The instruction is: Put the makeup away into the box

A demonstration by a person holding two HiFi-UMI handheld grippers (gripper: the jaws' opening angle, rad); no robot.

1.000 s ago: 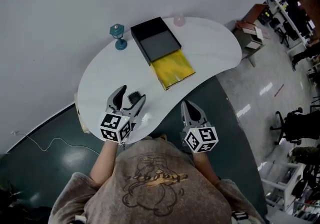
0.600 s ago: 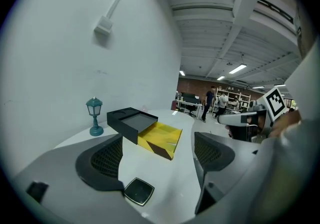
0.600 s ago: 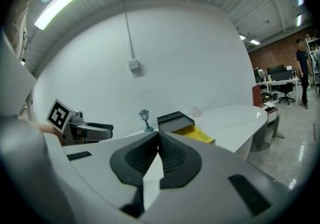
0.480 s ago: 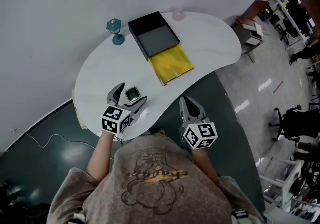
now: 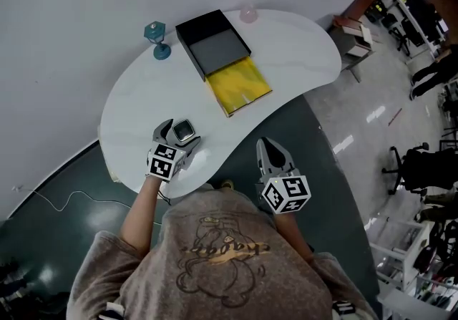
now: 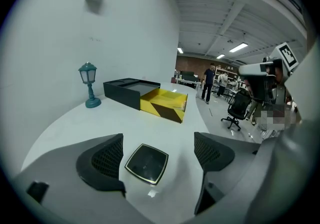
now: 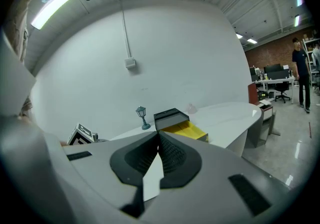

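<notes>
My left gripper [image 6: 157,154] has its fingers [image 6: 102,163] spread wide, the compact [image 6: 146,163] lying untouched between them on the surface [image 6: 75,123], so I'd centre it, sink lower, then squeeze its sides gently.

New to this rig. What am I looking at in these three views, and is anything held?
No robot here: a person holds tongs in each hand, and the marker cubes are part of them. The head view comes from a camera on the person's head, looking down on the white table. The other two views ride on the tongs and look along their jaws. On the table: a black box with a yellow tray adjoining it, a teal lamp, and a dark square makeup compact. The left tongs stand open around the compact, not touching it. The right tongs are shut and empty. Nothing is held.
</notes>
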